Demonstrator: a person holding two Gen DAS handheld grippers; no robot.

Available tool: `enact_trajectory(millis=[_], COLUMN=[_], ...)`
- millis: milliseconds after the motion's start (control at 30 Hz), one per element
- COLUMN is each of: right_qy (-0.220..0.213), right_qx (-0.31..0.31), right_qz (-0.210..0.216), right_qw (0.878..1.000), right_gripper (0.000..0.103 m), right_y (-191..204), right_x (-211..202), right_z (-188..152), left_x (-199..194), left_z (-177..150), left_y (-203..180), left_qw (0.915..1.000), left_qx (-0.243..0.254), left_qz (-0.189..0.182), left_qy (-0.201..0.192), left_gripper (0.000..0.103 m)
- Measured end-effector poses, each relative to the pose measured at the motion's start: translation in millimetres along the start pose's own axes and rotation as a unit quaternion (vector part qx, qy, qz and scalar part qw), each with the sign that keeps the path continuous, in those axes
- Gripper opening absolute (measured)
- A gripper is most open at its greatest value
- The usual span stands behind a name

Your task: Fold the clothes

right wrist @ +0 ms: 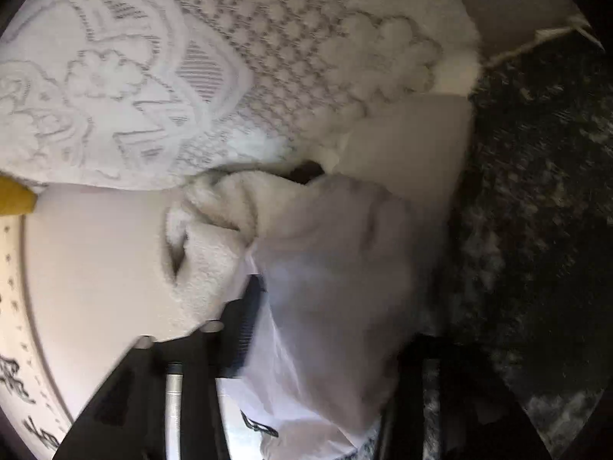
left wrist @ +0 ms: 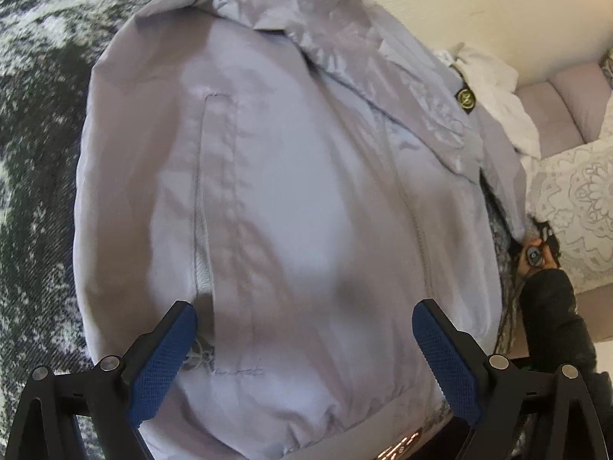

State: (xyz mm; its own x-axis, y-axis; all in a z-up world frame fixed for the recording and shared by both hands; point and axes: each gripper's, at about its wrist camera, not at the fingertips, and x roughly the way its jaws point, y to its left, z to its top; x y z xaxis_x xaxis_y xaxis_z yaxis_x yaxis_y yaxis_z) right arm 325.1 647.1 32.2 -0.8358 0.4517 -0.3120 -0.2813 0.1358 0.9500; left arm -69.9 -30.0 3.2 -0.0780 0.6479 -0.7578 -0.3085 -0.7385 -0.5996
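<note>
We see a pale grey jacket [left wrist: 276, 176] spread front-up on a dark mottled rug [left wrist: 34, 161], its collar toward the far wall and its hem nearest us. Our left gripper [left wrist: 304, 349] hovers over the hem with its blue pads [left wrist: 163, 360] wide apart, nothing between them. At the jacket's right edge a dark sleeve [left wrist: 555, 314] reaches toward the jacket's own sleeve, beside a patterned white cushion [left wrist: 574, 207]. In the right wrist view, pale grey cloth [right wrist: 337, 268] lies between the fingers of our right gripper [right wrist: 325, 329]; we cannot tell whether they press on it, as the picture is blurred. A white towel [right wrist: 214, 237] lies just beyond.
</note>
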Motion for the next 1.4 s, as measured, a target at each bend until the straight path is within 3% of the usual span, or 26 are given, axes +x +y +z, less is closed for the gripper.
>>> enact_trajectory(millis=[67, 100, 133, 167, 333, 467, 600, 700, 733, 800, 833, 867, 900, 933, 1000, 1033, 1100, 1200, 1233, 1333, 1400], right_qy=[-0.002, -0.008, -0.016, -0.028, -0.038, 0.004, 0.04, 0.061, 0.066, 0.071, 0.069, 0.068, 0.068, 0.065, 0.068, 0.072, 0.066, 0.064, 0.066, 0.075, 0.079], right_qx=[-0.019, -0.039, -0.059, -0.084, -0.217, -0.274, -0.3, -0.301, -0.302, -0.309, -0.313, -0.317, -0.32, -0.325, -0.338, -0.343, -0.343, -0.341, -0.337, -0.334, -0.362], right_qz=[0.022, 0.027, 0.033, 0.041, 0.106, 0.165, 0.203, 0.228, 0.236, 0.246, 0.249, 0.251, 0.252, 0.249, 0.236, 0.232, 0.237, 0.231, 0.228, 0.214, 0.191], right_qw=[1.0, 0.999, 0.998, 0.995, 0.97, 0.947, 0.931, 0.924, 0.921, 0.916, 0.914, 0.912, 0.911, 0.91, 0.909, 0.907, 0.907, 0.909, 0.911, 0.915, 0.909], right_gripper=[0.057, 0.043, 0.016, 0.006, 0.005, 0.005, 0.005, 0.006, 0.006, 0.006, 0.008, 0.009, 0.009, 0.009, 0.01, 0.01, 0.01, 0.01, 0.01, 0.01, 0.01], right_y=[8, 18, 29, 43, 154, 229, 253, 247, 244, 231, 224, 217, 209, 205, 202, 200, 194, 186, 182, 175, 184], right_x=[4, 3, -1, -10, -44, -33, -21, -24, -27, -37, -41, -45, -46, -47, -43, -41, -41, -35, -32, -24, -23], right_z=[-2, -5, -8, -13, -56, -88, -123, -144, -150, -159, -162, -165, -164, -163, -158, -154, -146, -137, -135, -131, -136], left_x=[2, 3, 4, 4, 10, 22, 61, 105, 131, 182, 207, 224, 227, 231, 233, 235, 239, 252, 253, 232, 183], left_z=[0, 0, 0, 0, 18, 75, 142, 181, 191, 202, 206, 209, 210, 214, 236, 247, 267, 280, 282, 275, 251], left_y=[3, 4, 4, 4, -7, -55, -112, -164, -172, -176, -175, -173, -176, -176, -164, -161, -156, -171, -176, -196, -198], left_qw=[1.0, 1.0, 1.0, 1.0, 0.9999, 0.9972, 0.993, 0.9831, 0.9814, 0.9739, 0.9655, 0.9526, 0.9387, 0.9263, 0.9361, 0.937, 0.9367, 0.9312, 0.9356, 0.9634, 0.9678], left_qx=[-0.004, -0.005, -0.005, -0.005, 0.01, 0.074, 0.118, 0.182, 0.191, 0.202, 0.208, 0.22, 0.239, 0.247, 0.191, 0.173, 0.143, 0.158, 0.162, 0.165, 0.169], left_qz=[0.0, 0.0, -0.001, 0.0, 0.01, 0.001, -0.007, -0.023, 0.002, 0.093, 0.147, 0.206, 0.248, 0.281, 0.286, 0.293, 0.306, 0.318, 0.305, 0.206, 0.17], left_qy=[0.003, 0.003, 0.004, 0.004, 0.008, -0.012, -0.005, -0.001, 0.015, 0.044, 0.055, 0.041, -0.009, -0.046, -0.073, -0.08, -0.091, -0.082, -0.072, -0.048, -0.077], left_gripper=[0.094, 0.094, 0.094, 0.094, 0.095, 0.095, 0.096, 0.096, 0.096, 0.09, 0.07, 0.068, 0.077, 0.078, 0.082, 0.083, 0.083, 0.083, 0.083, 0.083, 0.083])
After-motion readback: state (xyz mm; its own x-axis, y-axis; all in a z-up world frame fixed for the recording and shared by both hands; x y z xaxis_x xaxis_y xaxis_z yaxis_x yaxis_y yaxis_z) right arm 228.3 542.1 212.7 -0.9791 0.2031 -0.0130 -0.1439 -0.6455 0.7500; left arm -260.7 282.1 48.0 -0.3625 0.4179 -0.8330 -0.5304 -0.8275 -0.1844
